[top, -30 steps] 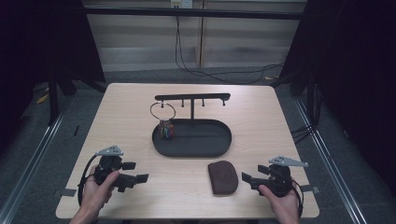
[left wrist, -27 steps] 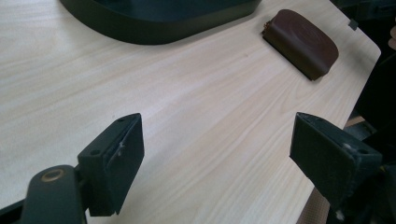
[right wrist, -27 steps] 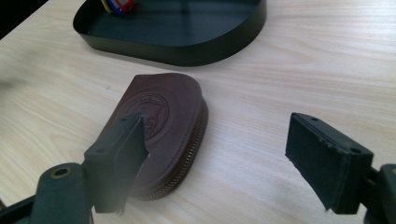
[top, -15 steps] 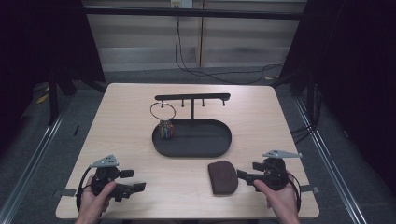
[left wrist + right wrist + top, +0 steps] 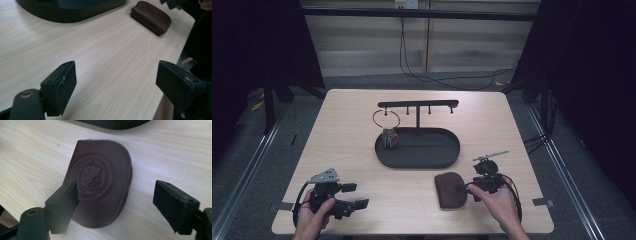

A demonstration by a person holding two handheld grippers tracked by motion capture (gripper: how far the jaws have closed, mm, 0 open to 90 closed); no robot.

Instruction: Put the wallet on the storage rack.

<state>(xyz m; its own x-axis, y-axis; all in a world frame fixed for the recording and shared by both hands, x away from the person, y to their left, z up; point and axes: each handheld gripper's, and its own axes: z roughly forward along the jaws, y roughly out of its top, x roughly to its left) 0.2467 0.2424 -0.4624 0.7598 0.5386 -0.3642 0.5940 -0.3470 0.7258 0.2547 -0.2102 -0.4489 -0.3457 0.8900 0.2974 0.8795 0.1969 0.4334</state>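
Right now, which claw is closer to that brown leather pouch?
Right. The right claw sits at the brown leather pouch, open; the left claw is across the table.

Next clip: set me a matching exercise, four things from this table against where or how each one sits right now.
Things:
1. brown pouch
2. ring of coloured keys
3. left gripper
4. black oval tray

States:
A. hangs from the rack's bar, over the tray's left end
B. open above bare wood at the table's near left corner
C. lies flat, stamped emblem up, in front of the open right gripper
D. sits mid-table, carrying the T-shaped rack

Pairs: 1-C, 2-A, 3-B, 4-D
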